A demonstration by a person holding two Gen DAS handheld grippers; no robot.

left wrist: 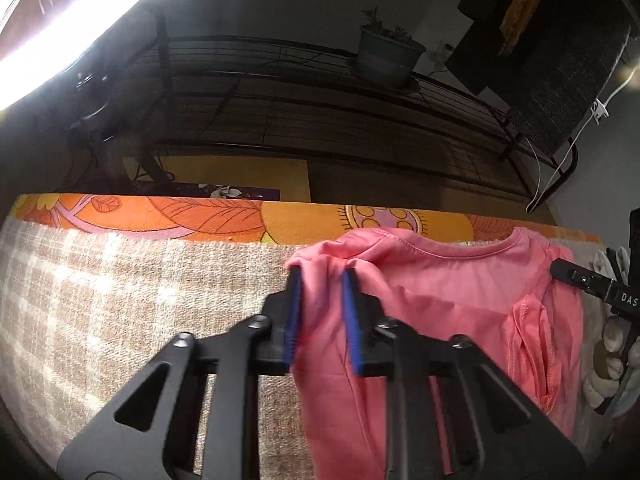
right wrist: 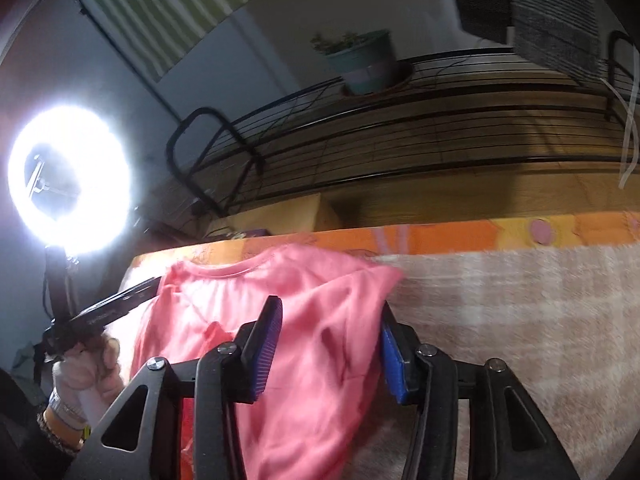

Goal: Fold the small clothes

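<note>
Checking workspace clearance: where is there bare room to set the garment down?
The checked blanket lies bare on the far side of the left claw from the pink shirt, up to the orange floral edge; likewise beyond the right claw. Between the claws the bunched shirt crowds everything.

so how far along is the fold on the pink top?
Done: pink top lies on the checked blanket, neckline away from the cameras. In hand: left claw pinches one shoulder; right claw straddles bunched fabric at the other, grip unclear. Left: no neat fold yet; sides, sleeves and hem remain.
</note>
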